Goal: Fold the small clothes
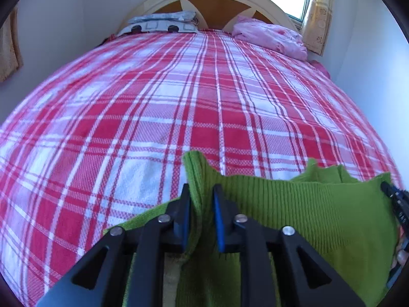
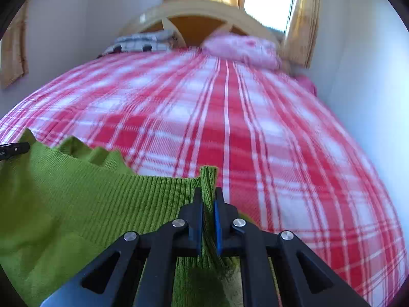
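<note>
1. No lettering reads clearly; the marks on the far tool's side are too small.
2. Your left hand-held gripper (image 1: 202,192) tilts down, jaws parted, green ribbed knit garment (image 1: 294,204) slack between them.
3. Your right hand-held gripper (image 2: 209,194) tilts down, clenched on that garment's ribbed corner.
4. The garment stretches between both, just above the red-and-white plaid bedspread (image 1: 179,97) ahead.

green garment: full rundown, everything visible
The green garment is a rib-knit top, apparently a sweater, bright lime, with a finer plain-knit part below. It hangs stretched between the two grippers over the red plaid bedspread. The left gripper has one top corner between its fingers; the right gripper pinches the other. Its upper edge sags, wavy.
</note>
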`<action>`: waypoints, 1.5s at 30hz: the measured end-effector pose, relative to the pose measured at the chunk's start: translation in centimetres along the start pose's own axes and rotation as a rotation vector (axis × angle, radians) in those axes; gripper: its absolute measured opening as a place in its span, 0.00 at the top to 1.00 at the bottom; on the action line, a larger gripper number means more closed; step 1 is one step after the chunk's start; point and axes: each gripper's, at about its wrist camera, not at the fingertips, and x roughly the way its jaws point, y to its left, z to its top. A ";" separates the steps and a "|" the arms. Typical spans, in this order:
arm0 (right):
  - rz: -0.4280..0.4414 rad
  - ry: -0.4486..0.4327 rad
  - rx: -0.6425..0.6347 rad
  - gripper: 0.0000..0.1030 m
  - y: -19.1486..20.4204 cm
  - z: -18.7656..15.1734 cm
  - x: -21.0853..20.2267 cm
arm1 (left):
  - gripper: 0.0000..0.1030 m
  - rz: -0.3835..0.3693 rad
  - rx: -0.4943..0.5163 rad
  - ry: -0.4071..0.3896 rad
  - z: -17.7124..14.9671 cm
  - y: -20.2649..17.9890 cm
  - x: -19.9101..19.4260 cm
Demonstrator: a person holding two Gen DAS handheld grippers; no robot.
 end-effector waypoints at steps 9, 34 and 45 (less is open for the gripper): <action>-0.020 0.053 0.059 0.88 -0.9 0.3 0.0 | 0.51 0.049 -0.001 0.035 0.0 1.1 -2.9; 0.047 0.067 0.163 0.85 3.9 -13.8 -12.4 | 0.29 0.194 0.196 0.039 -14.4 -6.7 -13.9; 0.085 0.051 0.200 0.78 2.9 -14.1 -12.5 | 0.15 0.182 0.153 -0.014 -14.7 -6.3 -16.5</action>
